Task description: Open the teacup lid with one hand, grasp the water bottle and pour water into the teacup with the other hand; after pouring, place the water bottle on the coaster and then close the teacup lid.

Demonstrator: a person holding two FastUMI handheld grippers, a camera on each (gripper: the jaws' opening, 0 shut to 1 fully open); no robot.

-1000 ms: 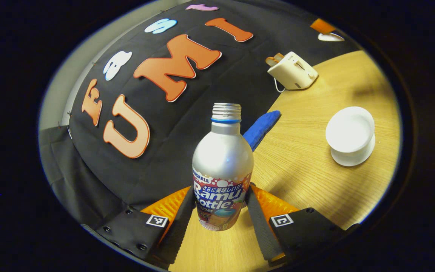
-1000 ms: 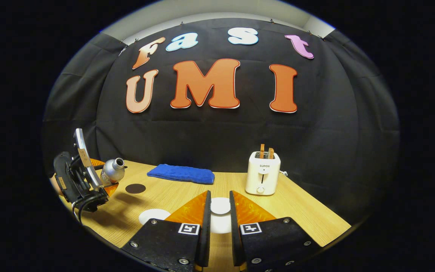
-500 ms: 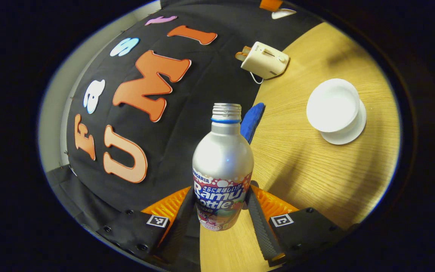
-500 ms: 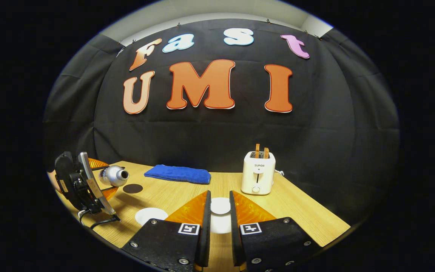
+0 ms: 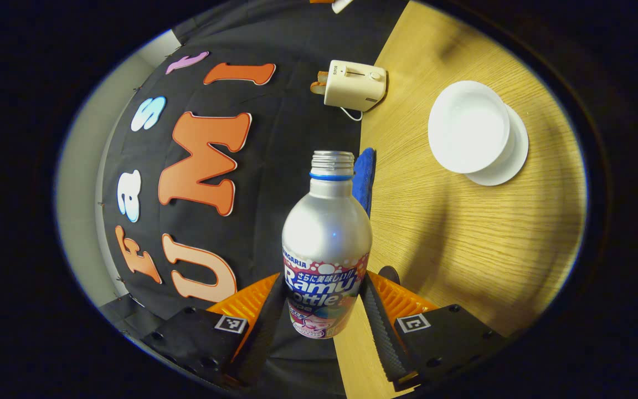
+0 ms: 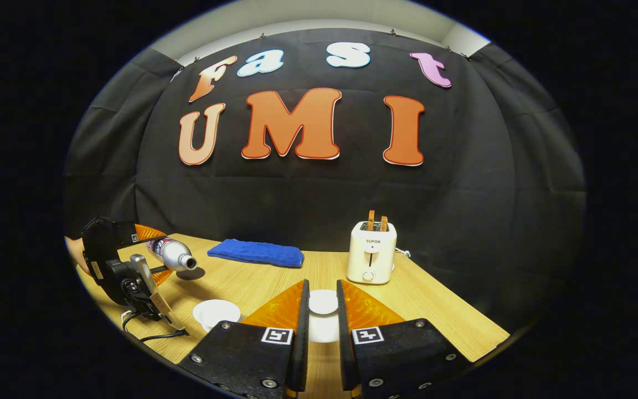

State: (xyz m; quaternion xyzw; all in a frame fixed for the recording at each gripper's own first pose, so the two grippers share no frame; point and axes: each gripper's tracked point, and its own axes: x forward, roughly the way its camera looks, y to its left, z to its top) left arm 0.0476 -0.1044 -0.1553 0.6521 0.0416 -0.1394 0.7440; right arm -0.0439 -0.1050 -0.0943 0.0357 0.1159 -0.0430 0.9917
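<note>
A silver water bottle [image 5: 327, 244] with no cap is held around its lower body by my left gripper [image 5: 324, 277], which is shut on it. In the right gripper view the bottle [image 6: 170, 255] lies almost level above the table, its mouth pointing right, up and to the left of the teacup. The white teacup [image 5: 467, 126] stands open on its saucer [image 5: 513, 158], and in the right gripper view the teacup [image 6: 216, 312] is at the lower left. My right gripper [image 6: 323, 284] is shut on the white teacup lid [image 6: 323, 302]. A dark round coaster [image 6: 191, 273] lies under the bottle's mouth.
A folded blue cloth [image 6: 256, 252] lies at the back of the wooden table [image 6: 435, 310]. A white toaster [image 6: 371, 259] with two slices in it stands to its right. A cable [image 6: 153, 335] trails from the left gripper near the table's front edge.
My left gripper has rolled further over, tipping the bottle from slanted to nearly level, with its mouth closer to the teacup. The right gripper keeps the lid and has hardly moved.
</note>
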